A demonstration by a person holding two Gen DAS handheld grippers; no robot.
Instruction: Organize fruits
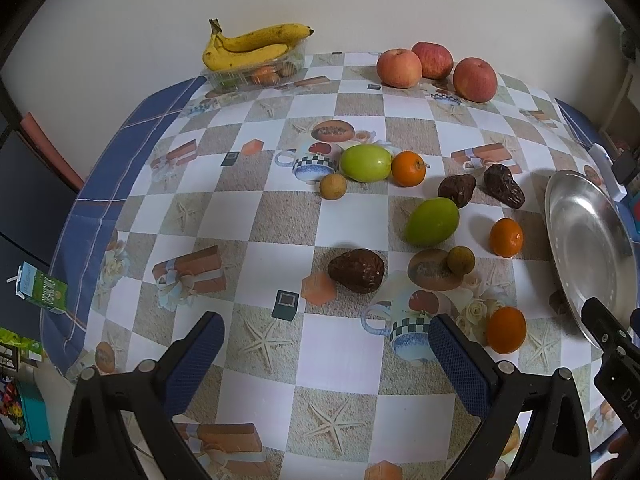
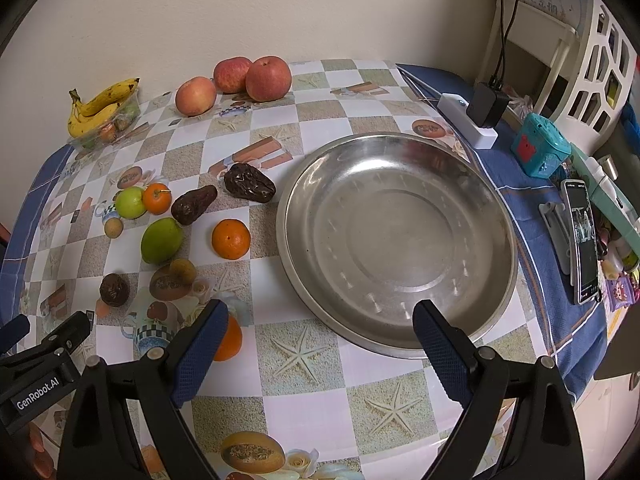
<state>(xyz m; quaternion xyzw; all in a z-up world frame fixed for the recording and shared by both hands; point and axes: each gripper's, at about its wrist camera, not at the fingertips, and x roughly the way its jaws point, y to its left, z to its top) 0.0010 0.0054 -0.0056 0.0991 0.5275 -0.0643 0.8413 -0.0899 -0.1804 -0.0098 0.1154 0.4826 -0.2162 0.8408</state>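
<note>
Loose fruit lies on the checked tablecloth: three apples (image 1: 434, 70) at the back, green fruits (image 1: 432, 222), oranges (image 1: 506, 330), dark brown fruits (image 1: 357, 271) and small round brown ones (image 1: 333, 186). An empty steel plate (image 2: 400, 240) sits at the right; it also shows in the left wrist view (image 1: 588, 248). My left gripper (image 1: 326, 356) is open and empty above the front of the table, near the closest orange. My right gripper (image 2: 320, 338) is open and empty at the plate's near rim, with that orange (image 2: 229, 340) beside its left finger.
Bananas (image 1: 250, 46) rest on a clear plastic tray of fruit (image 1: 256, 76) at the back left. A phone (image 2: 582, 240), a teal toy box (image 2: 540, 148) and a white power strip with charger (image 2: 476, 120) lie along the right edge.
</note>
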